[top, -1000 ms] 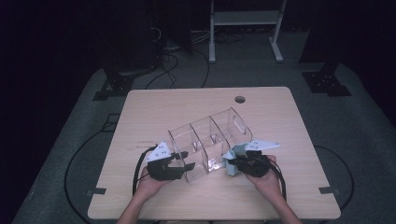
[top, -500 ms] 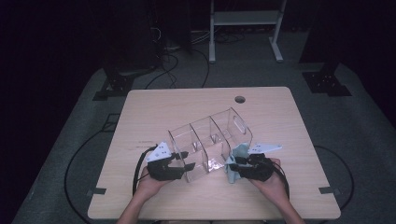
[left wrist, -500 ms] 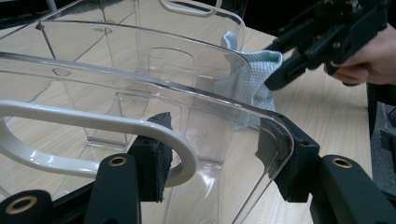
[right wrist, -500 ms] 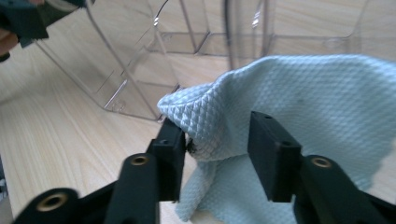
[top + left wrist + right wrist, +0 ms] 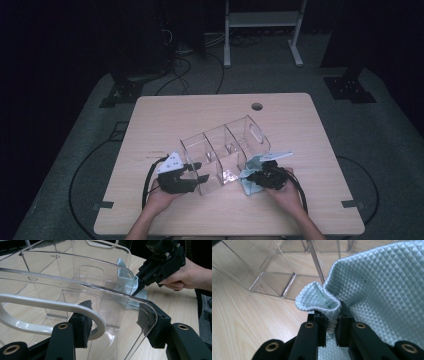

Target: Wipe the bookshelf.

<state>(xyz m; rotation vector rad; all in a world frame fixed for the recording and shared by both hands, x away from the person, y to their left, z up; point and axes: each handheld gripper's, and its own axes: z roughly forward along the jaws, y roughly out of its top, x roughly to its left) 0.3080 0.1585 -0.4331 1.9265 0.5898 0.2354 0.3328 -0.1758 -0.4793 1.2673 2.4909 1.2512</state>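
since the earlier frame my right gripper [image 5: 251, 178] dropped a bit toward the table & its jaws have just been closing; now they pinch a fold of the pale blue quilted cloth [image 5: 387, 287], pads tight on it. left gripper [image 5: 197, 176] hasn't moved, jaws narrow-ish, clamped on the near end wall of the clear plastic three-compartment organiser [image 5: 225, 150] by its white-rimmed handle slot [image 5: 50, 307]. organiser sits mid-table on the light wood table [image 5: 300, 115], tipped, long axis running diagonal from near-left to far-right, far end w/ its handle cutout pointing away & right. cloth lies just beside the organiser's near-right corner, touching its wall, bunched under my right hand [image 5: 285, 192].
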